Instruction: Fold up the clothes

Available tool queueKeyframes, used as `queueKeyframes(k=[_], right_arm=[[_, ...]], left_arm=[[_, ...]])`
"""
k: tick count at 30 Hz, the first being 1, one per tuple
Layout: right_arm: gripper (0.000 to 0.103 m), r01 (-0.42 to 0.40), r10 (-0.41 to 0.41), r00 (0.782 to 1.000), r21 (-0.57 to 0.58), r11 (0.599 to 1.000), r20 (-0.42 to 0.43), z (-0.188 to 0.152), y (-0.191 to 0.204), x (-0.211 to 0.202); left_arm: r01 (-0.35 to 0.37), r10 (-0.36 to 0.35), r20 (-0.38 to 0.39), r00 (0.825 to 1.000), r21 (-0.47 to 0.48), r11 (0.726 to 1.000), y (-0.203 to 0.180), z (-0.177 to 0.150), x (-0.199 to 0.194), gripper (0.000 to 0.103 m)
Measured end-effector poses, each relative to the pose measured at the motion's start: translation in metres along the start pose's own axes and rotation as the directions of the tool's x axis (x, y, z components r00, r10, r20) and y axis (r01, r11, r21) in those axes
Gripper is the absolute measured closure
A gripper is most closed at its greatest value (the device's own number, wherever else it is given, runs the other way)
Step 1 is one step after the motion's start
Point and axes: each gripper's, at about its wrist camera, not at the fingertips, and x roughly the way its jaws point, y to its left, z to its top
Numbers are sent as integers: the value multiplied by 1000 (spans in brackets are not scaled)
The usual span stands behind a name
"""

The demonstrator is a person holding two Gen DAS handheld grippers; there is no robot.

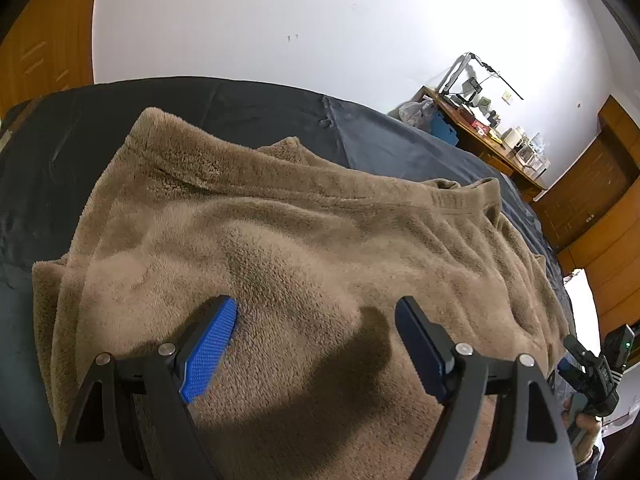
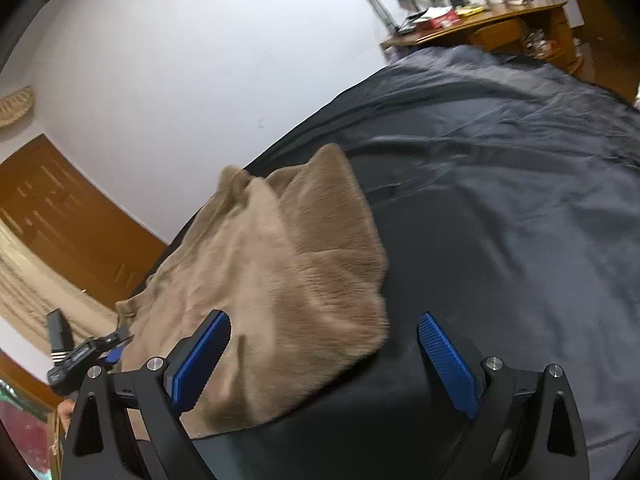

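One garment — a tan fleece top point(image 1: 280, 216), thick pile, lying spread on a bed covered with a dark sheet point(image 1: 400, 136). In the left wrist view the fleece fills most of the frame, with a ribbed edge point(image 1: 452, 196) at its far right and a folded corner near the bed's far left. In the right wrist view the same fleece point(image 2: 280, 280) lies left of centre, its near corner reaching the gap between the fingers; bare dark sheet point(image 2: 500, 200) takes up the rest of the bed to the right.

Two hand-held grippers, black frames with blue ribbed pads:
- Left hand-held gripper point(image 1: 316, 340) — jaws spread wide, nothing between the pads, poised over the fleece and casting a dark shadow on it. Whether the tips touch the pile cannot be told.
- Right hand-held gripper point(image 2: 324, 356) — jaws spread wide, nothing pinched; left pad over the fleece edge, right pad over bare sheet. This view is blurred.

Each gripper shows small at the edge of the other's view, with part of a person's hand point(image 1: 588, 428) below the right one.

Surroundings: white wall, wooden wardrobe doors point(image 2: 52, 216), and a cluttered wooden bench point(image 1: 492, 140) beyond the far end of the bed, well apart from the fleece.
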Motion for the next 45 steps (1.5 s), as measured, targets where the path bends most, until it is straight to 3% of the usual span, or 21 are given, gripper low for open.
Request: queueKeyframes(k=[11,19,24,25,28,29,36,45], right_arm=[[5,-44,44,999,-3,999,-15,14,18,38],[3,-107,106,994,-7,994,-4,23,14,48],[4,-51,51,999,-91,995,-6,17,25,49],[11,-15,15,1000,-99,995,-2,16,28,48],[47,105,-105,994,-134,985,9,12,34,49],[50,108,-108,994,-139,984,8,12,33,48],[56,120,-120,993,-158,980,12,10,39,45],[55,-17,17,1000,-73,997,-7,13,19,50]], left_arm=[[-43,42,9,999,95,995,-11,-10,9,5],[-60,59,13,998,126,990,-15,-13,10,3],[-59,58,14,998,126,990,-14,-13,10,3],[-59,58,14,998,126,990,-14,-13,10,3],[-60,59,14,998,128,990,-14,-12,10,2],[-60,59,15,998,129,990,-14,-12,11,1],[-71,69,20,997,144,987,-17,-14,12,1],[-73,71,22,997,146,987,-17,-14,12,1]])
